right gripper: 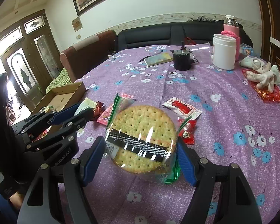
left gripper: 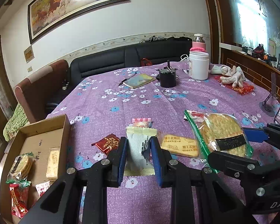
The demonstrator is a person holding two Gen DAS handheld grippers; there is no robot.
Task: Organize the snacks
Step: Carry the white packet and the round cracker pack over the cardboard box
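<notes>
My desk (left gripper: 158, 102) wears a purple cloth scattered with white and blue flowers. Behind it a black sofa (left gripper: 130, 56) runs along the white wall (left gripper: 149, 18), with a reddish-brown armchair (left gripper: 39, 85) at its left end. A patterned border strip (left gripper: 121, 39) crosses the wall, and above it hangs a large dark-framed painting of horses (left gripper: 72, 5), bright with reflected glare. To my left stands a dark wooden door with glazed panels (right gripper: 22, 63), daylight pouring through. On my right a brick-patterned ledge (left gripper: 252, 69) sits under a big shiny pane (left gripper: 255, 15). A green patterned cloth (left gripper: 15, 121) lies beside the armchair.
</notes>
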